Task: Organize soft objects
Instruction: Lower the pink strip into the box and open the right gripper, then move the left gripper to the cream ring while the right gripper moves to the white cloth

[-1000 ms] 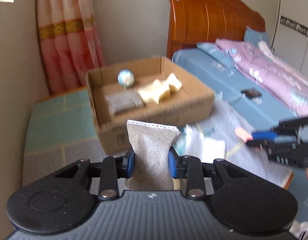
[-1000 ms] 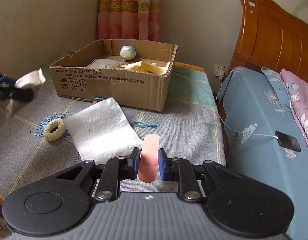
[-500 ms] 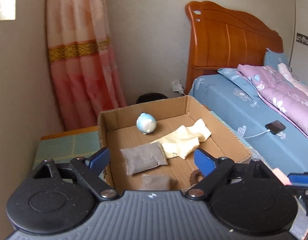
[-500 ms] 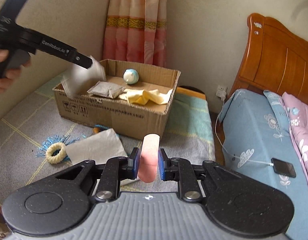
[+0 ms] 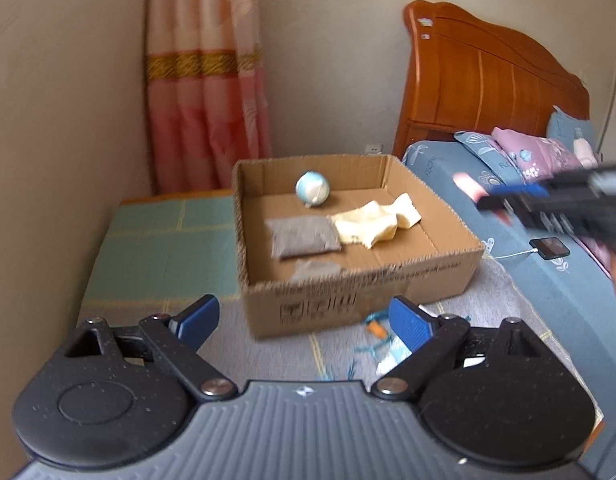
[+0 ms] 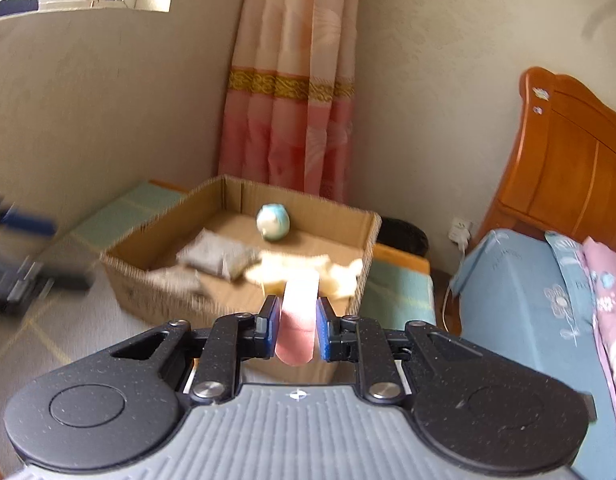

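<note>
An open cardboard box [image 5: 348,292] stands on the grey mat. It holds a blue-white ball [image 5: 312,188], a yellow cloth [image 5: 376,220], a grey pouch [image 5: 303,236] and a second grey pouch [image 5: 314,268] by the front wall. My left gripper [image 5: 301,316] hangs open and empty in front of the box. My right gripper [image 6: 295,312] is shut on a pink soft piece [image 6: 297,320], just before the box [image 6: 235,196]. In the left wrist view the right gripper [image 5: 548,200] shows blurred at the right. The left gripper [image 6: 23,264] is a blur at the left of the right wrist view.
A bed with a blue sheet [image 5: 548,288] and wooden headboard [image 5: 488,80] lies to the right, with a phone [image 5: 550,247] on it. A small orange item and blue tassels [image 5: 378,330] lie before the box. A pink curtain [image 6: 291,120] and black bin [image 6: 404,236] stand behind.
My left gripper opened and let the grey pouch go into the box, then drew back from it. My right gripper rose and came closer to the box, still holding the pink piece.
</note>
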`<state>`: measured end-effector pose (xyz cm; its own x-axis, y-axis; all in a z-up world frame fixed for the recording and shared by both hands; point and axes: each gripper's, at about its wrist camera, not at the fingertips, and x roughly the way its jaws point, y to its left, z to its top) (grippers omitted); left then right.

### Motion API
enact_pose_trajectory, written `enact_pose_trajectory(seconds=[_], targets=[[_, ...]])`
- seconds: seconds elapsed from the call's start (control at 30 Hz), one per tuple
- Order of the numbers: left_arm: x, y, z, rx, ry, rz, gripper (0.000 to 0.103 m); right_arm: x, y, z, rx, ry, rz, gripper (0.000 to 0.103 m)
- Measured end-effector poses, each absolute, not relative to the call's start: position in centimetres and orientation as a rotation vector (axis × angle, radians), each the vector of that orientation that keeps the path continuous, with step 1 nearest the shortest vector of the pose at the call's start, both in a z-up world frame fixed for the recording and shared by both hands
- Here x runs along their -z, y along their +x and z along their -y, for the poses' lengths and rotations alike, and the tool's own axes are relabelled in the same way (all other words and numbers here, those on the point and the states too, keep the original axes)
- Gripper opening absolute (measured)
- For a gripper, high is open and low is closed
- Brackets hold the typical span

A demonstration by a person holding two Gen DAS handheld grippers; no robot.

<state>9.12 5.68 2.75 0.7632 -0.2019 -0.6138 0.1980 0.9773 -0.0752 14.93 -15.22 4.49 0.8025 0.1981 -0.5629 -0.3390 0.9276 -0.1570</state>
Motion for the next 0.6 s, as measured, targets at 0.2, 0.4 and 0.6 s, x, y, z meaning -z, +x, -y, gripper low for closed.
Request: enact_pose_trajectory(seconds=[0.2,0.4,0.6], targets=[[-2.3,7.7,-6.5,0.171,0.013,-0.672,0.095,-5.1,19.5,13.4,-0.284,-0.235,-0.564,0.070],[-1.7,7.4,-7.1,0.171,0.006,-0.685,0.095,-4.3,19.2,13.0,-0.230,-0.208,-0.580,0.098],[-1.0,7.2,-7.1,0.160,0.015,-0.693,0.096,-3.8,17.0,12.8,-0.211,-0.223,-0.626,0.102]])
